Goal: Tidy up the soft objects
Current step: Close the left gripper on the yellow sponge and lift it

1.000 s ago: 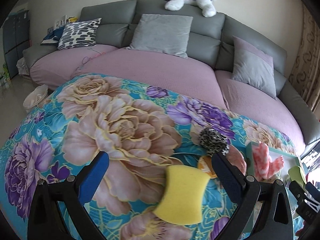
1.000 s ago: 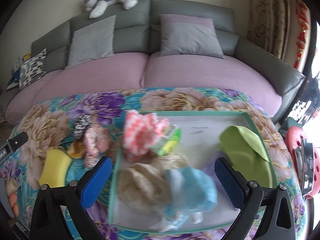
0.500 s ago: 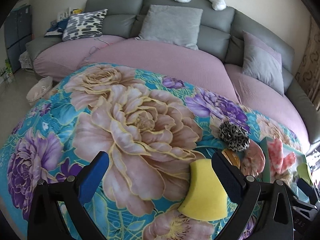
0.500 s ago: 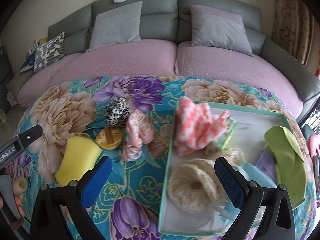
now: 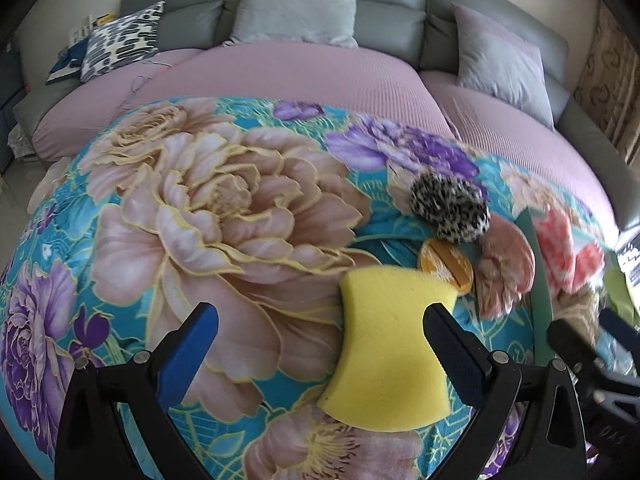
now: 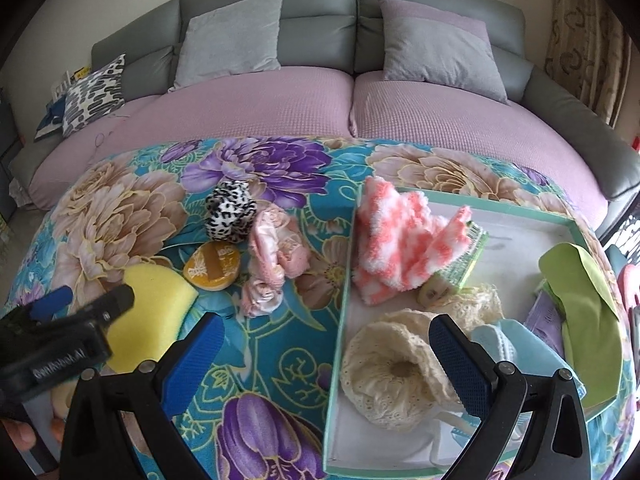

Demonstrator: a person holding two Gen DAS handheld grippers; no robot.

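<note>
I see a floral-covered table (image 6: 280, 360) carrying a yellow sponge (image 5: 394, 356), leopard scrunchie (image 6: 230, 212), orange puff (image 6: 212, 266), pink cloth (image 6: 272, 264) and tray (image 6: 340, 320)

Both wrist views sofa-ward, sponge (image 5: 394, 354) shared

The left gripper (image 5: 318, 342) hangs low with its two blue-padded fingers (image 5: 188, 354) spread wide and nothing between the pads. The right gripper (image 6: 326, 354) is likewise spread wide, its pads (image 6: 458, 362) gripping nothing. In the right wrist view the left gripper's black body reaches in from the lower left, with fingertips of the person's hand (image 6: 24, 436) at the edge.
</note>
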